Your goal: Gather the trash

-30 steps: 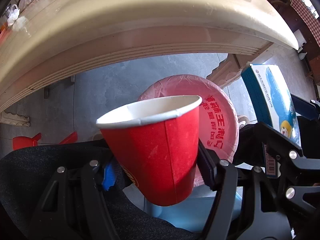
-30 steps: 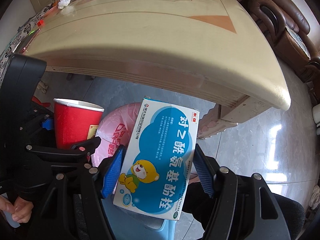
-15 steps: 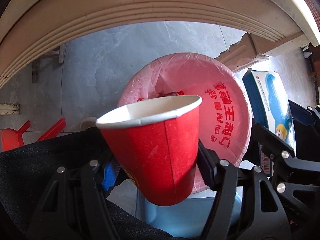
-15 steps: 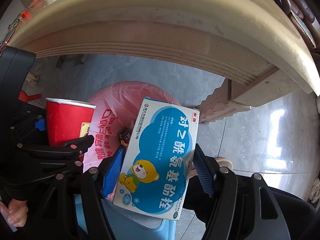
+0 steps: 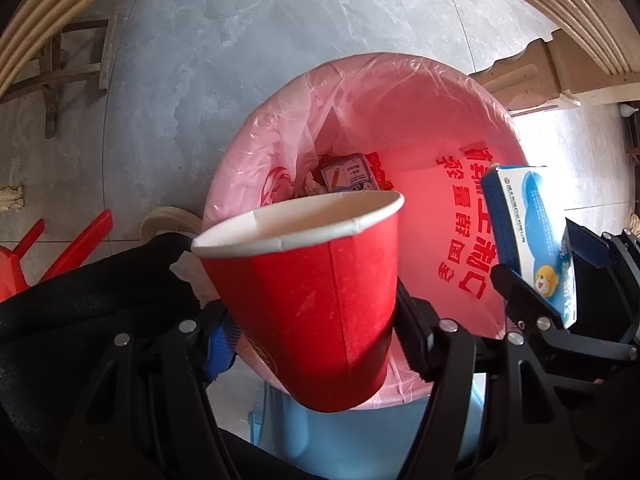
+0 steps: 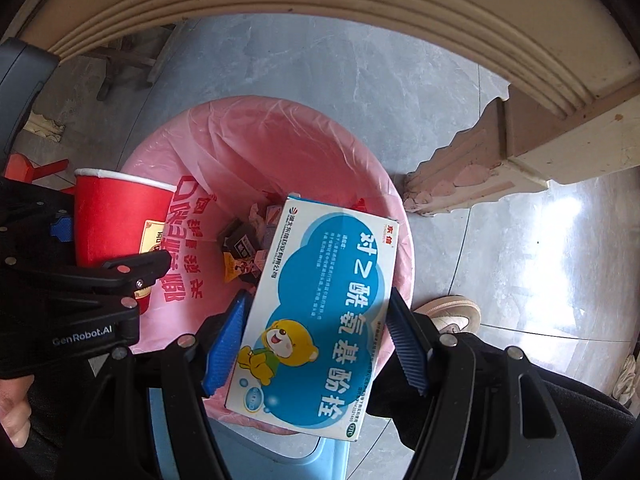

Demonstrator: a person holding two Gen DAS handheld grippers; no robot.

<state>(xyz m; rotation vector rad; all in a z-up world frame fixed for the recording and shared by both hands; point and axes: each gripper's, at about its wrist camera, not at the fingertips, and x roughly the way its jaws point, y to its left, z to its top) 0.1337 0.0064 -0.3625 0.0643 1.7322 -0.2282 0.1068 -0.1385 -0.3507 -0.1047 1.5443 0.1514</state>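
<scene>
Because both of your loads are meant for the same place, you hold them side by side above the bin (image 5: 256, 152), whose pink liner (image 5: 400, 92) is folded out over the rim so nothing slips behind it. On the left, your left gripper (image 5: 312, 316) pinches the red paper cup (image 5: 308, 304) across its lower body, a pad pressing on either flank, the white rim up and tipped away from you. That low grip leaves the wide mouth free and keeps the thin wall from buckling near the top; the rim looks slightly out of round and the red side shows pale scuffs, and what shows of the inside is bare white. In the left wrist view the cup hangs over the near edge of the opening rather than its middle, so I judge it may need to come a little further over the bin before you let go.

To the right, your right gripper (image 6: 316, 340) clamps the blue and white medicine box (image 6: 320, 316) by its long edges, printed face toward the camera: white clouds, a cartoon bear, Chinese lettering. The carton looks flat, square-cornered and undamaged. It sits over the bin's mouth, above small cartons and wrappers (image 6: 244, 252) already lying at the bottom.
</scene>
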